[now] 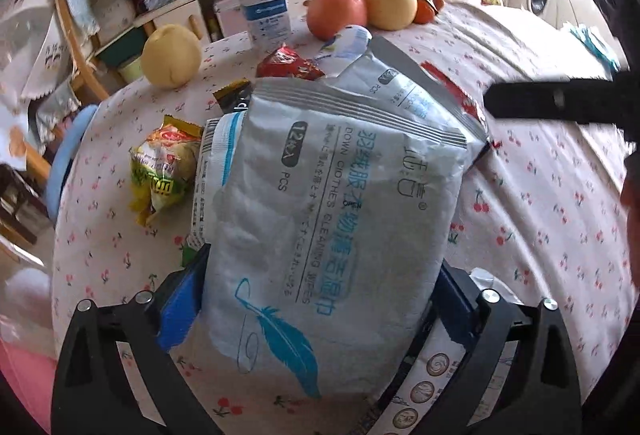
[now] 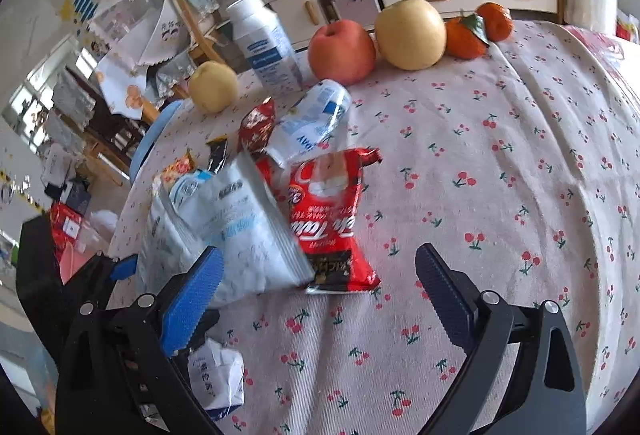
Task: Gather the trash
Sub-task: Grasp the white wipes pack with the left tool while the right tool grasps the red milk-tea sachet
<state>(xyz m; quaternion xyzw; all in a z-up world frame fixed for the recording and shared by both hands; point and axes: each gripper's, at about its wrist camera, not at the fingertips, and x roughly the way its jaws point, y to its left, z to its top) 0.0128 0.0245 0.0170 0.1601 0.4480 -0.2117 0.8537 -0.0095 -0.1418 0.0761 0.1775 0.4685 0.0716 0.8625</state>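
Observation:
My left gripper (image 1: pixel 320 299) is shut on a white-and-blue wipes packet (image 1: pixel 332 203) with a blue feather print, held off the cherry-print tablecloth (image 1: pixel 540 219). The packet also shows in the right wrist view (image 2: pixel 236 227), tilted at left, with the left gripper's blue finger (image 2: pixel 124 267) beside it. My right gripper (image 2: pixel 320 275) is open and empty, low over the cloth, just in front of a red snack wrapper (image 2: pixel 328 219). Other trash lies behind: a white-blue wrapper (image 2: pixel 312 123), a dark red wrapper (image 2: pixel 258 125), a yellow-green wrapper (image 1: pixel 164 167), a crumpled white paper (image 2: pixel 218 379).
At the table's far edge stand a white bottle (image 2: pixel 266 43), a red apple (image 2: pixel 342 51), a yellow pear (image 2: pixel 410 33), two oranges (image 2: pixel 478 27) and a smaller pear (image 2: pixel 214 85). A blue chair (image 2: pixel 152 139) and cluttered shelves lie beyond. The right gripper's black arm (image 1: pixel 560 103) crosses the left view.

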